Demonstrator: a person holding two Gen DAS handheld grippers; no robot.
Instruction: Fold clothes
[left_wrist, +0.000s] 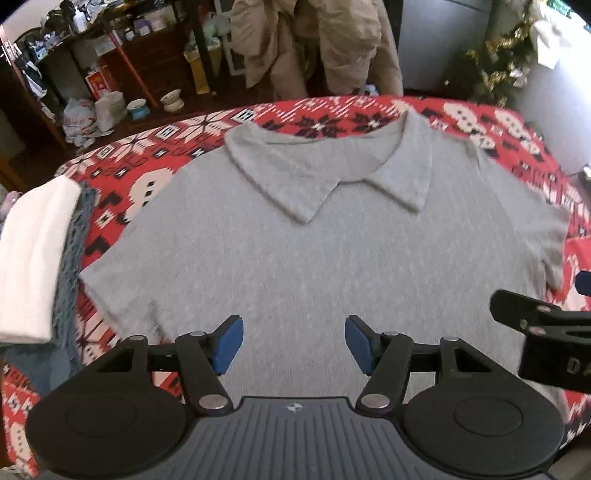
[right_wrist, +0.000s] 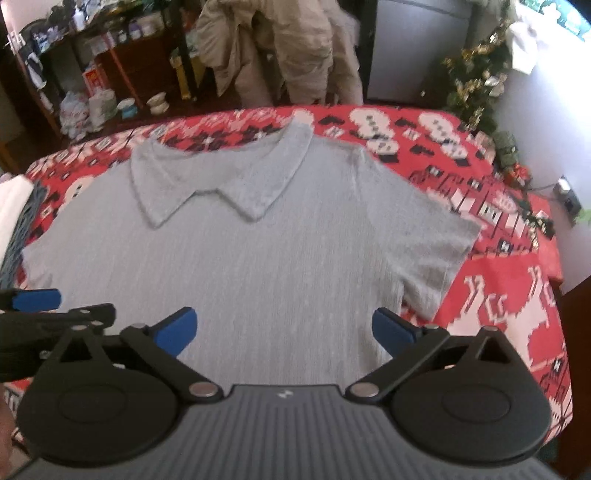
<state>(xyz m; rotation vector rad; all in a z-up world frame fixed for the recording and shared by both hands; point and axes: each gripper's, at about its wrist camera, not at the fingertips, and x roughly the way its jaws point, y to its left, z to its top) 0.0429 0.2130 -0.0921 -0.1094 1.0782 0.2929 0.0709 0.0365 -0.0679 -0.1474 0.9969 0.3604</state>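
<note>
On patterned red cloth (left_wrist: 498, 122) lies a flat, ribbed grey polo shirt (left_wrist: 314, 251).

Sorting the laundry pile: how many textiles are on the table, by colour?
Grey: 1, polo shirt
White: 1, folded cloth
Blue-grey: 1, fringed cloth
Red patterned: 1, blanket
Total: 4

Both pictures are bright in the middle and dark in the far-left part of the room. Daylight seems to come from the right, where the wall (right_wrist: 535, 122) glows pale and washed out. The gray shirt (left_wrist: 314, 251) is evenly lit, with almost no shadows. Everything looks a little soft and blurry. The round lens bends the far edge of the red blanket (right_wrist: 498, 295) into a curve, and the picture corners go black.
</note>
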